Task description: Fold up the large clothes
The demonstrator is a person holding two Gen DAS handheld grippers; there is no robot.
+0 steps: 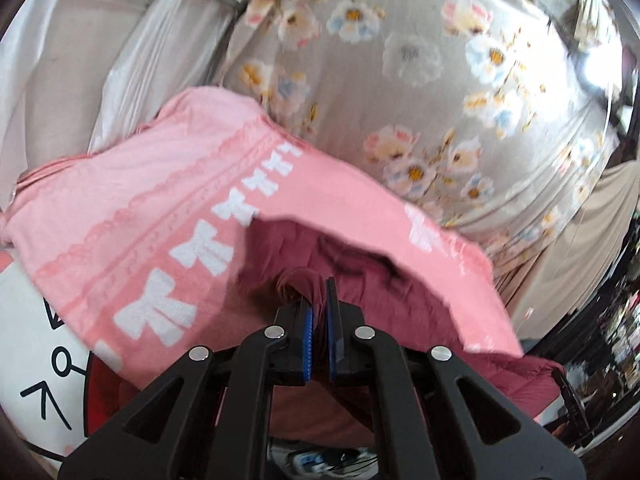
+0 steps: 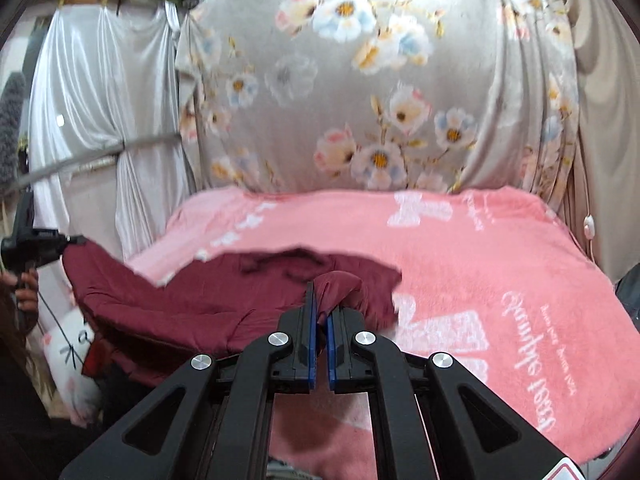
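Grey floral cloth point(image 2: 360, 92) hung as a backdrop, filling the far side of both views; pale satin drape point(image 2: 100, 128) gathered beside it on the left in the right wrist view. Pink blanket point(image 2: 500, 264) with white bows and white lettering spread over the work surface in front of that backdrop, seen in the left wrist view point(image 1: 160, 208) with one edge blurred and raised above what lies under it.

Dark red garment point(image 2: 192, 296) lying on the pink blanket, stretched between the two tools, its middle sagging in folds; in the left wrist view point(image 1: 400, 304) shadowed under the blanket's edge. White cushion with black line drawing point(image 1: 36, 360) low at the left, partly under the blanket.

Right gripper point(image 2: 320, 308) closed down tight on a bunched corner of the dark red garment, cloth bulging out past the blue pads point(image 2: 313, 344). Left gripper point(image 1: 318, 304) likewise clamped, with a twist of the same red cloth pinched between its blue pads point(image 1: 307, 344). Left gripper also visible far left in the right wrist view point(image 2: 66, 244), gripping the garment's other end, with a hand point(image 2: 26, 292) round its handle. Small white cord switch point(image 2: 587, 226) hanging at the blanket's right edge.
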